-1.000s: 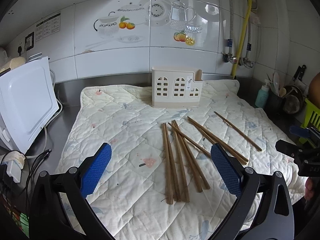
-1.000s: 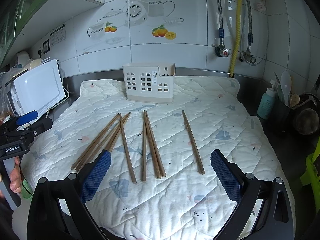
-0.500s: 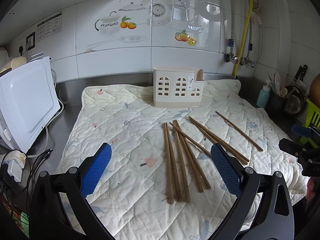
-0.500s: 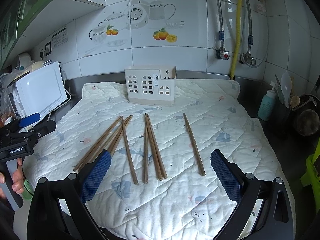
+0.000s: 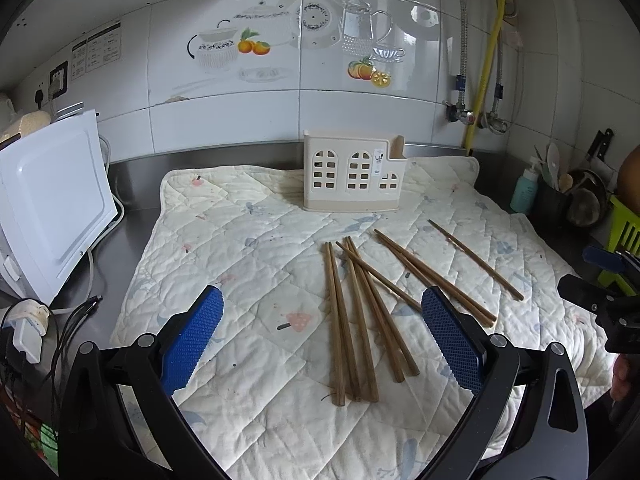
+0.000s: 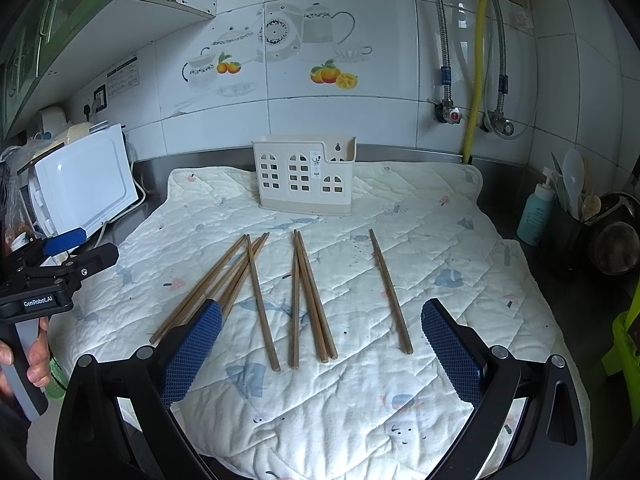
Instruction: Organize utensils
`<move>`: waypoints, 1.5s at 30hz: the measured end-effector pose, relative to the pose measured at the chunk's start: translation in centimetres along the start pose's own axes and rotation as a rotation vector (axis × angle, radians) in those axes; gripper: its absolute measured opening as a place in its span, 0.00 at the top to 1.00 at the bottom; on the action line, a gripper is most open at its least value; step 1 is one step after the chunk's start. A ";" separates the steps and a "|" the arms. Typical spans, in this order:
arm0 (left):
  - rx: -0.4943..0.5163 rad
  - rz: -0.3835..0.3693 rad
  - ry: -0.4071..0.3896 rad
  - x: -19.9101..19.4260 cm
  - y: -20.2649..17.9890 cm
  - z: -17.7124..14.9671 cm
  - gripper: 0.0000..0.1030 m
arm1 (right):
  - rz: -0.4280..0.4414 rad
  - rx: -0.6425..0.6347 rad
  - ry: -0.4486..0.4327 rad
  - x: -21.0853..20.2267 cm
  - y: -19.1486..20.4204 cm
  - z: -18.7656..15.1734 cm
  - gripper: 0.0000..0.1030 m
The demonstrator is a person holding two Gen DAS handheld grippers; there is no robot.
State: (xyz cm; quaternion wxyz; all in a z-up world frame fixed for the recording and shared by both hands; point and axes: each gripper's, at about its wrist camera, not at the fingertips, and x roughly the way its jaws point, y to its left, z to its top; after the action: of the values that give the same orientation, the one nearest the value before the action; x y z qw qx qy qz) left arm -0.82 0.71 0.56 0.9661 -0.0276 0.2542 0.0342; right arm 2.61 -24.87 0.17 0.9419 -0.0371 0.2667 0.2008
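Setting: a white-tiled kitchen corner is seen, with a steel counter covered by a cream quilted mat (image 6: 420, 240).
Far left: a white boxy appliance (image 6: 86, 184) is stood beside the mat.
Back centre: one cream plastic utensil holder with arched cut-outs (image 6: 304, 180) is stood upright on the mat's far edge; nothing is seen inside it.
Centre: the brown wooden chopsticks (image 6: 308, 292) are laid loose on the mat, well apart from the holder.
Count: roughly nine chopsticks are made out from the right wrist view, as a crossed bundle of about five on the left, three lying together in the middle, and one alone on the right; the bundle's exact number cannot be told.
Far right: a teal bottle (image 6: 536, 212) and a dark crock of spoons are seen off the mat.
Left gripper (image 5: 322, 340): its blue-padded jaws are spread wide and nothing is held.
Right gripper (image 6: 320, 354): its jaws are likewise spread wide and empty.
Step in hand: judged as the first pick.
Advice: the lone right-hand stick (image 6: 390, 292) is best taken first, pinched near mid-length across its axis, so that neighbours are not disturbed.
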 end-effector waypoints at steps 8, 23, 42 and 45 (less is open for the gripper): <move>0.000 0.005 -0.001 -0.1 -0.2 -0.1 0.05 | 0.004 0.001 -0.006 0.0 0.0 -0.1 0.06; 0.040 0.034 -0.038 -0.9 -0.6 -0.1 0.05 | 0.006 0.005 -0.012 -0.1 -0.2 -0.2 0.06; 0.029 0.034 -0.029 -1.2 -0.2 -0.7 0.05 | -0.003 0.014 -0.004 -0.1 -0.6 -0.8 0.07; 0.023 0.022 -0.032 -1.1 0.1 -0.8 0.05 | -0.007 0.016 -0.001 0.0 -0.7 -1.0 0.07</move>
State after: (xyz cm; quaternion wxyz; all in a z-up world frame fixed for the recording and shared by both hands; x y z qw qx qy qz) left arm -2.19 0.66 0.45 0.9698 -0.0132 0.2396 0.0425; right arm 2.46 -25.71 -0.73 0.9430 -0.0303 0.2679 0.1952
